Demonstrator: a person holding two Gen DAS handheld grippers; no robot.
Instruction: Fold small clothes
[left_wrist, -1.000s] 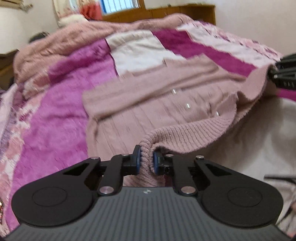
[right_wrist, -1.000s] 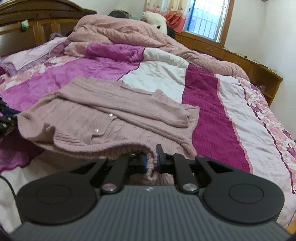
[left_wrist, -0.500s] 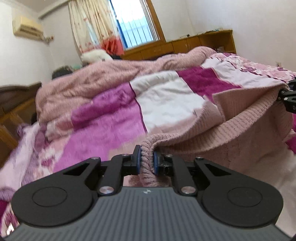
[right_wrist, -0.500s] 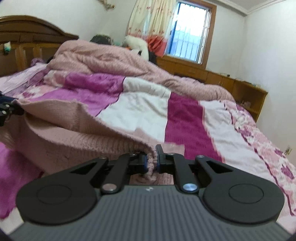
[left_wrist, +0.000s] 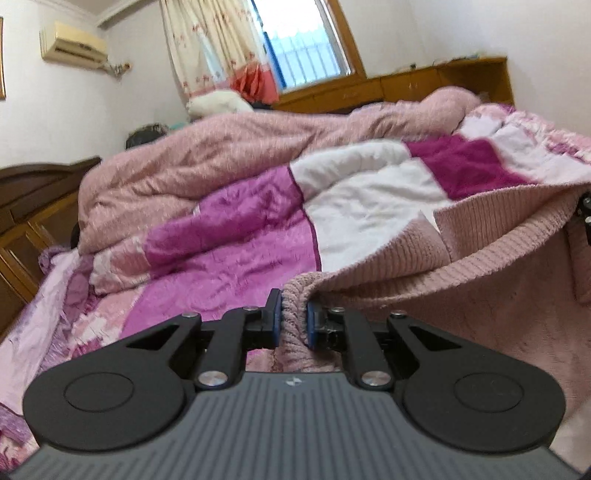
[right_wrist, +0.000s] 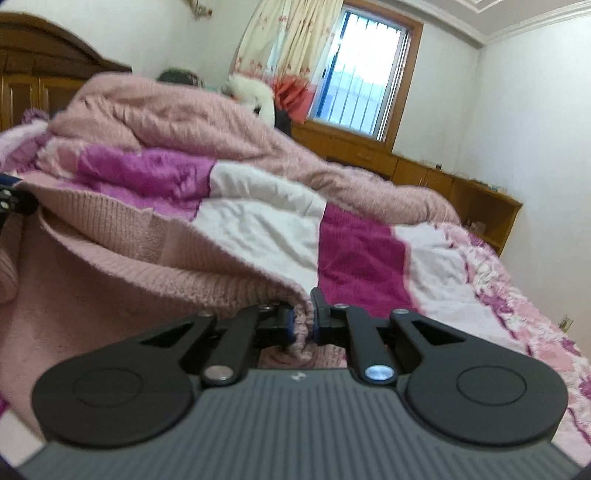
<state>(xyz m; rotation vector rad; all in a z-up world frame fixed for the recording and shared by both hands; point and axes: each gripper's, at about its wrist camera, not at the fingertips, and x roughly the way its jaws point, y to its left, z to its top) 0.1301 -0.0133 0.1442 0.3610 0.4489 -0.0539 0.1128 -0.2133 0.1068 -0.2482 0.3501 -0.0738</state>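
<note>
Pink ribbed knit fills the space between your two grippers: the sweater (left_wrist: 480, 280) hangs stretched from one to the other above the bed (left_wrist: 229, 266), its lower part draping down toward you. Your left gripper (left_wrist: 294, 317) points slightly downward over the bed, and its jaws are clamped narrow on a bunched corner of the ribbed hem. Your right gripper (right_wrist: 303, 321) sits in much the same pose, tipped a little down, jaws pinched tight on the opposite corner of the sweater (right_wrist: 122, 258). From the left wrist view you can see the tip of the right gripper (left_wrist: 585, 218) at the far right edge, gripping the fabric there; that view also shows an air conditioner (left_wrist: 74, 46) high on the wall. The right wrist view shows the tip of the left gripper (right_wrist: 9, 195) at its far left edge, and a wooden wardrobe (right_wrist: 33, 74) behind the bed that the left view does not show. Ahead of you lies a patchwork quilt (right_wrist: 351, 251) in purple, white and magenta, with a pink blanket (left_wrist: 229, 155) heaped behind it. Beyond are a curtain (right_wrist: 284, 40), a barred window (right_wrist: 365, 70) and a low wooden cabinet (right_wrist: 443, 188) along the wall. The raised sweater blocks your sight of the near part of the bed.
</note>
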